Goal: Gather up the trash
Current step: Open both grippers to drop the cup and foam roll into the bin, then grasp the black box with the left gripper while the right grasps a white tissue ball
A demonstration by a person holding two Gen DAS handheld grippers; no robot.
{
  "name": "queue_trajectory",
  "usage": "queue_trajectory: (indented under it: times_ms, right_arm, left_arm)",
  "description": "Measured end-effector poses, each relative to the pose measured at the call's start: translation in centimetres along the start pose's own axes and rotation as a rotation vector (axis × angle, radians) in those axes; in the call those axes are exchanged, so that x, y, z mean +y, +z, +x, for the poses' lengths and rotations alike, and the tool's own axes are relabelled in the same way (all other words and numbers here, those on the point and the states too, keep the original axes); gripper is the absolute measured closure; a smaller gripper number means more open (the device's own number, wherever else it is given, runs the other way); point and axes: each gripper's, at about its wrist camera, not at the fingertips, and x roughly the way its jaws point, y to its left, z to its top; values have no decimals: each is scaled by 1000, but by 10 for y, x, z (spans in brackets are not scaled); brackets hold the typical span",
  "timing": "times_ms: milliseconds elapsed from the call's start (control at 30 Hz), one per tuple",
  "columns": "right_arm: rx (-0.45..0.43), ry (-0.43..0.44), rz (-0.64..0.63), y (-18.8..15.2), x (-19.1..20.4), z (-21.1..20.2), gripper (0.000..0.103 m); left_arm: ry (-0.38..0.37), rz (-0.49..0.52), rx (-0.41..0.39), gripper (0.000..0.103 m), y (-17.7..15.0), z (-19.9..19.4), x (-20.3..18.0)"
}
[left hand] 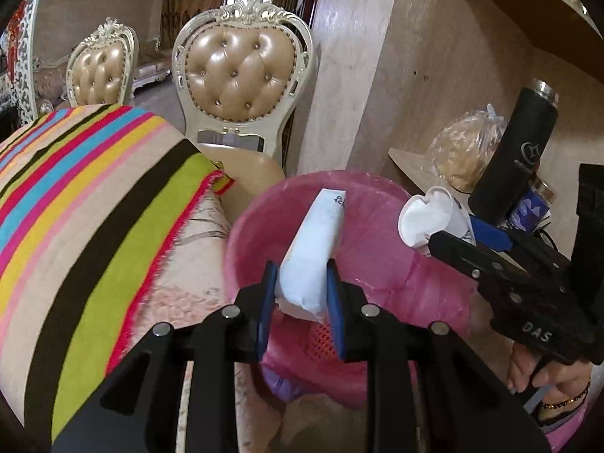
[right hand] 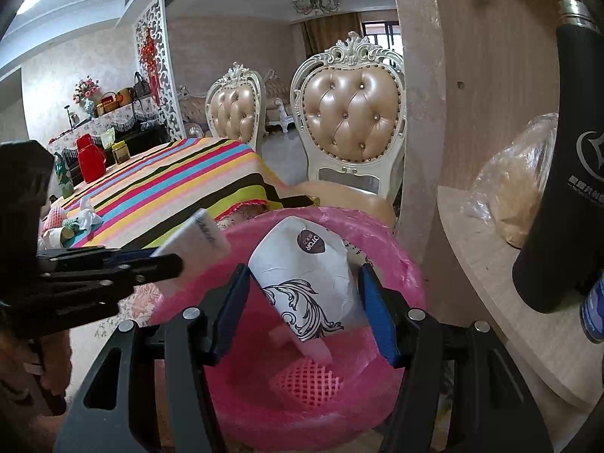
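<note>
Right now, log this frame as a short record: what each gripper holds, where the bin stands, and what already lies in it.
left gripper: shut on white packet, above the bin
right gripper: shut on crumpled paper cup, above the bin
bin: pink liner, between striped table and wooden shelf
in bin: red foam net
left on table: tissue and small scraps
shelf: black flask, bagged food
</note>
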Motion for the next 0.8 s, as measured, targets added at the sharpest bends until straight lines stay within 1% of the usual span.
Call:
queue_trajectory:
  times_ms: [67, 100, 133, 167, 200, 300, 333, 367, 433, 500, 533, 600, 667, 800]
  right_arm:
    - [-3, 2, 16, 0, 1, 0, 45]
    - [-7, 2, 23, 1, 0, -1, 42]
    - [-12, 1, 31, 2, 0, -2, 32]
    - [-22, 2, 40, 3, -1, -4, 28]
    - [-31, 6, 45, 3, 0, -7, 27]
    - [-52, -3, 47, 6, 1, -12, 27]
    - [-52, -1, 46, 6, 2, -12, 27]
    - [-52, 4, 40, 7, 5, -13, 27]
    - [-51, 8, 29, 8, 10, -13, 27]
    - [-47, 22, 16, 8, 19, -11, 27]
    - [-44, 30, 6, 9, 24, -10, 27]
    - [-34, 52, -20, 9, 40, -6, 27]
    - [-24, 78, -44, 9, 55, -2, 27]
    - [14, 141, -108, 5, 99, 9, 27]
  left_arm:
    - [6, -9, -2, 75, 0, 1, 4]
    - [7, -16, -5, 70, 0, 1, 7]
    - [18, -26, -8, 63, 0, -1, 10]
    - [37, -41, -19, 46, -1, -5, 17]
    - [51, -58, -39, 40, -2, -11, 23]
    - [76, -76, -52, 40, -5, -27, 40]
    - [90, -76, -58, 40, -7, -33, 45]
    - [122, -75, -70, 39, -10, -43, 52]
    - [163, -80, -81, 33, -15, -56, 66]
    - [208, -99, -98, 24, -22, -74, 83]
    - [229, -107, -105, 21, -25, -82, 91]
    - [284, -123, -116, 15, -34, -99, 107]
    - [336, -134, -118, 13, -44, -114, 123]
    - [441, -157, -106, 10, -65, -142, 156]
